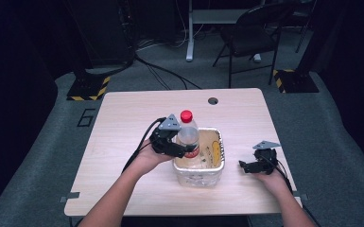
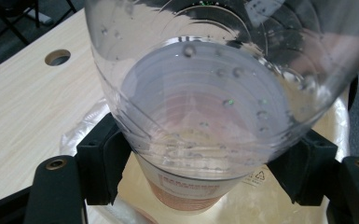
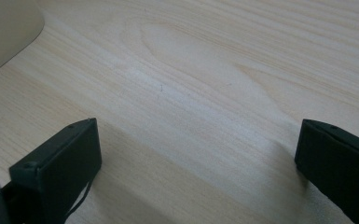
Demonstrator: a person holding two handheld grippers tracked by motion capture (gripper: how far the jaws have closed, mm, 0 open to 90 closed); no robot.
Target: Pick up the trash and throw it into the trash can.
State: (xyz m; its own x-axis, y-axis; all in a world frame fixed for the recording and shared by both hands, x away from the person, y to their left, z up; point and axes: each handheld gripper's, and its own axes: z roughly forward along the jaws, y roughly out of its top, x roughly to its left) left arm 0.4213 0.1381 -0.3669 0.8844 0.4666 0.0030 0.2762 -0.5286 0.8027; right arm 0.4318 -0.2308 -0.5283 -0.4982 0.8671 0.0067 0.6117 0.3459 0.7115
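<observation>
the desk (image 1: 123, 123) was a pale wood-grain slab with rounded corners, taking up the middle of the high view, with a round cable hole (image 1: 212, 100) near its far edge. its left half and the far strip lay bare, and a narrower bare band ran along the right edge and the near edge. grey carpet surrounded it, with a dark folding chair (image 1: 250, 35) at the upper right of the frame, well apart from the desk.

just right of centre sat a foil tray (image 1: 201, 176), rectangular with crinkled shiny walls and a rolled rim, its near wall close to the desk's near edge.

a clear plastic bottle (image 1: 189, 135) with a red cap (image 1: 186, 115) stood upright at the tray's left side, ribbed and wet with droplets inside, a reddish label band low on its body. whether its base rested on the tray floor could not be told.

the left gripper (image 1: 182, 150), matt black with a grey plate on top, had its jaws closed against both sides of the bottle; the left gripper view showed the bottle (image 2: 214, 107) wedged between them.

the right gripper (image 1: 247, 166) rested at the lower right on bare desk, near the right edge, its jaws spread wide with nothing between them.
</observation>
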